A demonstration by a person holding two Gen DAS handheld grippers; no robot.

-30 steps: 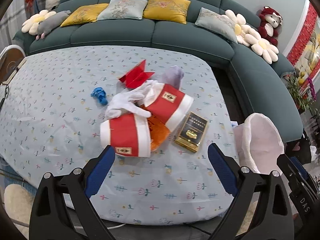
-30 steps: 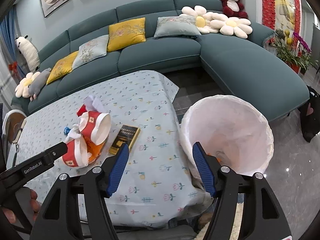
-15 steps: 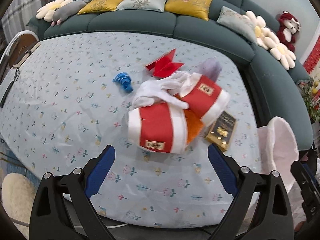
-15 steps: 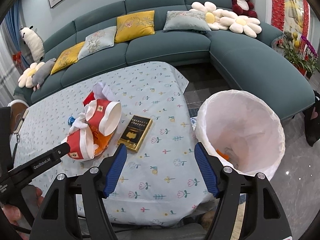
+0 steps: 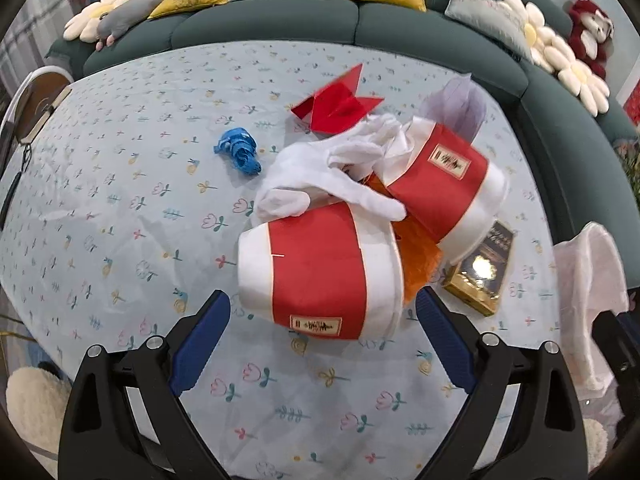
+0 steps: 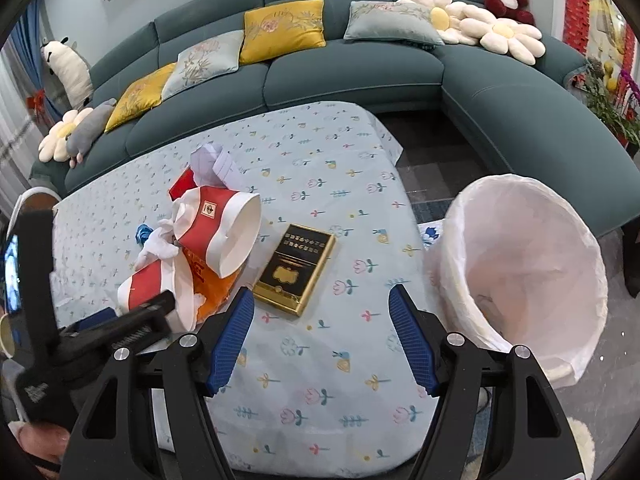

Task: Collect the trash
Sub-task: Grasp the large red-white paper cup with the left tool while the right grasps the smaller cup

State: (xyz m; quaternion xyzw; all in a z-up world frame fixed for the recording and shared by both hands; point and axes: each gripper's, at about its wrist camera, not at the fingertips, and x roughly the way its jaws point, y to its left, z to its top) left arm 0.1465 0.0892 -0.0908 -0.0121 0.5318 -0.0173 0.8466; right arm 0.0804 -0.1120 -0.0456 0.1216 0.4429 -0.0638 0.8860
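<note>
I have dropped the left gripper (image 5: 322, 338) closer to the nearest paper cup (image 5: 320, 270), fingers spread, ready to straddle it

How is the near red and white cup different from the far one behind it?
The near cup lies closest to the left tool, between its open fingers, while the far cup lies further back, beside the gold box. The white glove drapes over the near cup's top edge and only tucks against the far cup. Both are red with white bands and lie on their sides.
</note>
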